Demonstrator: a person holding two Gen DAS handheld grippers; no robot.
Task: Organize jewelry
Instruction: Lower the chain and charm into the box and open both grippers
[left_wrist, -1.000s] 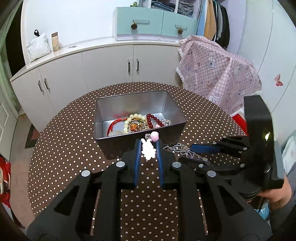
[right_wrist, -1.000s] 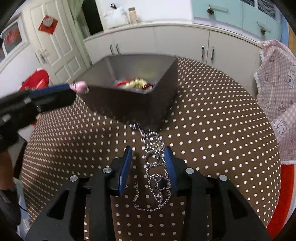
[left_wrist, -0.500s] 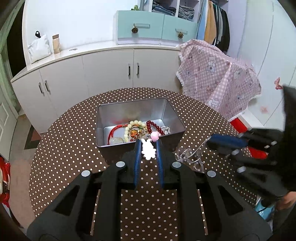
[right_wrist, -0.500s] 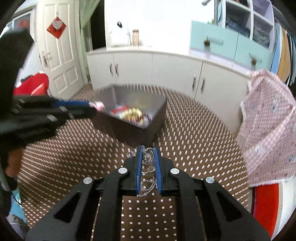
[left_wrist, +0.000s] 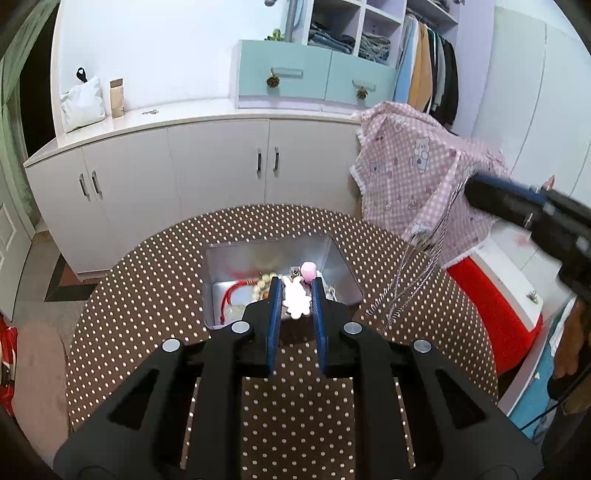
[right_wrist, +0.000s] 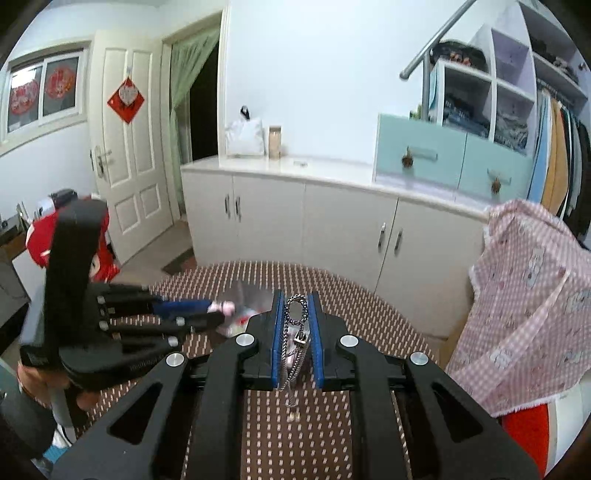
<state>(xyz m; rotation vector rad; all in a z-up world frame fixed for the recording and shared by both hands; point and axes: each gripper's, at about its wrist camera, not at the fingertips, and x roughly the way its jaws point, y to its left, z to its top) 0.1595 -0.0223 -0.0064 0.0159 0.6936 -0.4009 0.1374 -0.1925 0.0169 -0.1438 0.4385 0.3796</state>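
Observation:
A grey metal box (left_wrist: 341, 266) stands on the round brown polka-dot table (left_wrist: 147, 295). It holds a red cord bracelet (left_wrist: 231, 293) and cream beads (left_wrist: 260, 282). My left gripper (left_wrist: 295, 288) is shut on a white rabbit charm (left_wrist: 295, 301) with a pink bead (left_wrist: 308, 270), held above the box's near edge. My right gripper (right_wrist: 295, 306) is shut on a silver chain necklace (right_wrist: 293, 343), lifted high above the table. The chain (left_wrist: 417, 269) hangs in loops to the right of the box. The left gripper (right_wrist: 218, 314) shows at the left in the right wrist view.
White cabinets (left_wrist: 221, 173) run behind the table. A pink checked cloth (left_wrist: 417, 177) covers something at the right, with a red item (left_wrist: 495, 295) below it. A white door (right_wrist: 129, 166) is at the far left.
My right gripper closed on the silver chain and lifted it well off the table. My left gripper rose higher and moved over the box with the rabbit charm still held.

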